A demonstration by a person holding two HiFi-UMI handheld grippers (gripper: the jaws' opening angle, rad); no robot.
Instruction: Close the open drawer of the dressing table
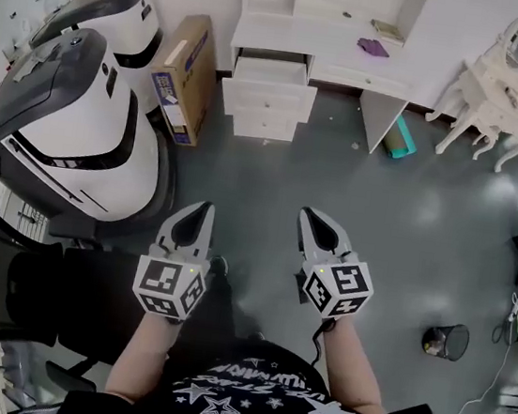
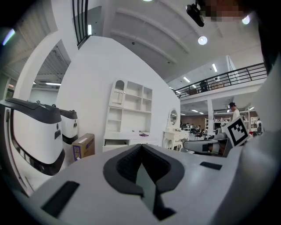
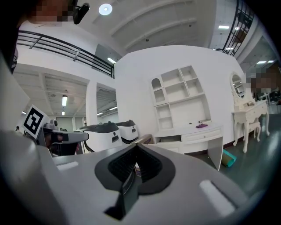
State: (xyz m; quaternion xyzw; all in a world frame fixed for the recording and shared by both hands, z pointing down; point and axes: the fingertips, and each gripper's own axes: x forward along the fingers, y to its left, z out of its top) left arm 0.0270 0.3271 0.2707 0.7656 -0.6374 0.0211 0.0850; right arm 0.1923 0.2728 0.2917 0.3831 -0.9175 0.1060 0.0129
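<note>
The left forearm (image 1: pixel 138 358) and right forearm (image 1: pixel 354 370) reach forward side by side, bare, each ending in a gripper held about level and pointing ahead. The left gripper (image 1: pixel 199 213) has its fingers pressed together with nothing between them. The right gripper (image 1: pixel 309 218) is likewise closed and empty.

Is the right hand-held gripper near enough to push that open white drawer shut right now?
Probably not yet. The right hand-held gripper, shut and empty, is well short of the open white drawer. Only grey floor lies between them, so nothing blocks the way; stepping closer should do.
</note>
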